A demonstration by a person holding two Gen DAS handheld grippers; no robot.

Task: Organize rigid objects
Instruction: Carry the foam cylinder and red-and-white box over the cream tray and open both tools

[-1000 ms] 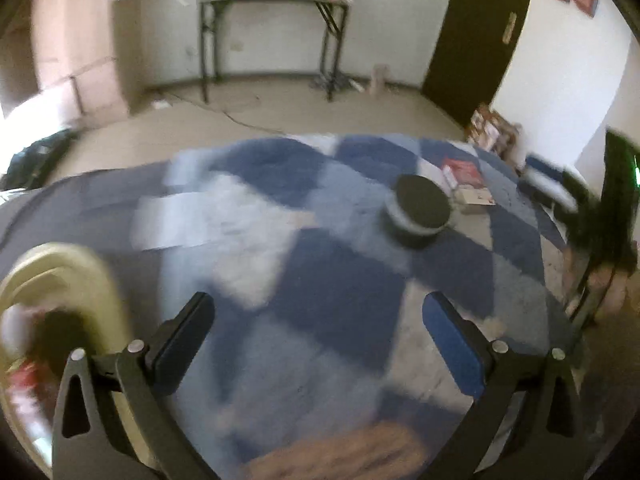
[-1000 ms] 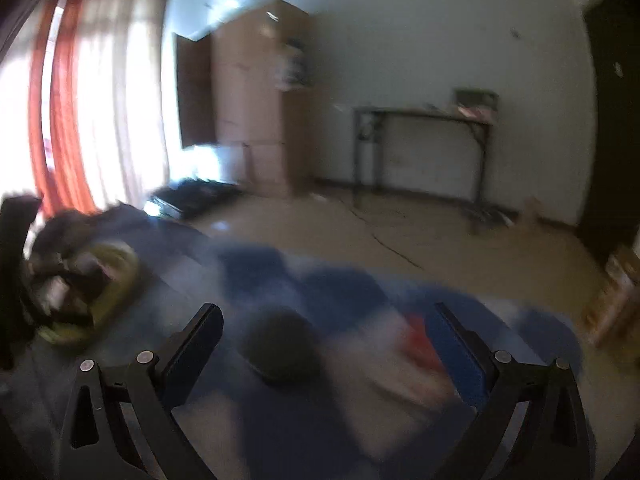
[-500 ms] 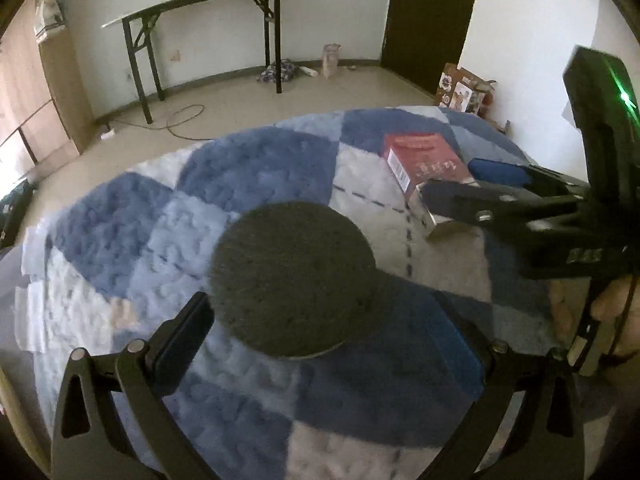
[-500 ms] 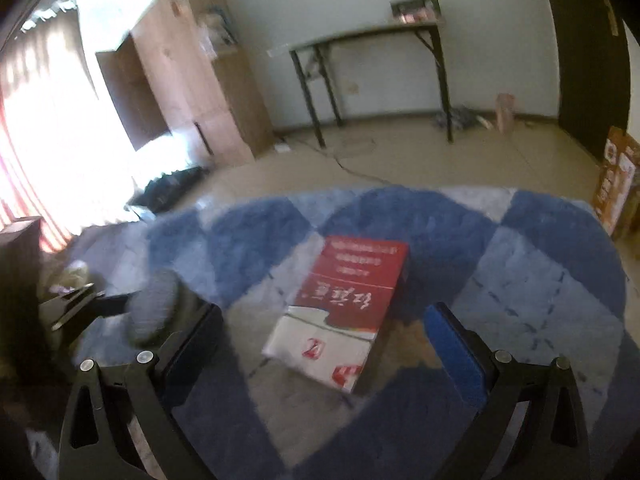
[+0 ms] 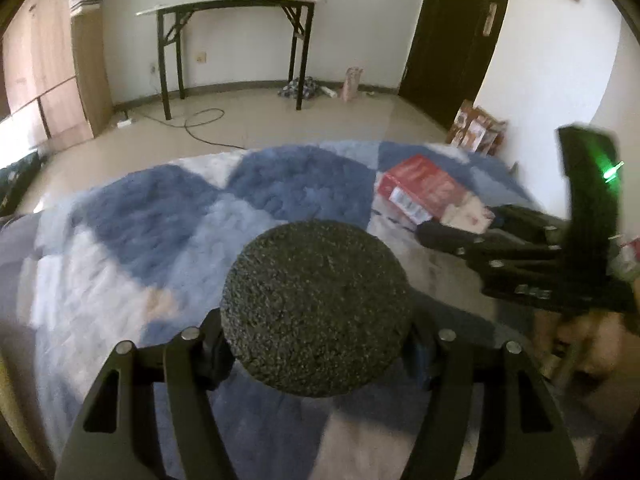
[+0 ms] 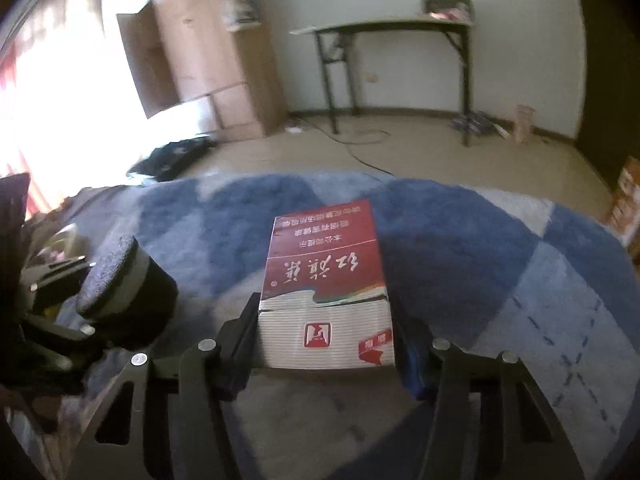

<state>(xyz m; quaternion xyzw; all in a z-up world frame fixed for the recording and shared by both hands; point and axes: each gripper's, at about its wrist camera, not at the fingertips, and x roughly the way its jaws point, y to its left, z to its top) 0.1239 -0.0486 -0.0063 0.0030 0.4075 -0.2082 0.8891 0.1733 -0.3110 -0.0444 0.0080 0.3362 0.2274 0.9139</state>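
The left gripper (image 5: pixel 316 344) is closed most of the way on a round black cylinder with a coarse, speckled foam-like top (image 5: pixel 316 312); its two black fingers press against the cylinder's opposite sides, and the disc-shaped top fills the space between and above them. In the right wrist view the same cylinder (image 6: pixel 120 284) shows a pale grey band under its dark top and sits clamped in the left gripper (image 6: pixel 80 312), off to the left of the right gripper's fingers and just beside them.

The right gripper (image 6: pixel 324 354) is narrowed onto a flat rectangular red-and-white cardboard box printed with Chinese characters (image 6: pixel 324 284). The near, white striped end of the box sits between the two fingers, the left finger against one long side and the blue-padded right finger (image 6: pixel 412 364) against the other, while the red end points straight ahead, away from the gripper. From the left wrist camera the box (image 5: pixel 424 190) lies ahead and to the right of the left gripper, with the right gripper (image 5: pixel 460 232) reaching onto its near end.

Both objects are over a fluffy blue-and-white diamond-patterned rug (image 5: pixel 140 232) that spreads under and ahead of both grippers. Beyond the rug, far ahead, a black-legged folding table (image 5: pixel 224 12) stands against the white wall.
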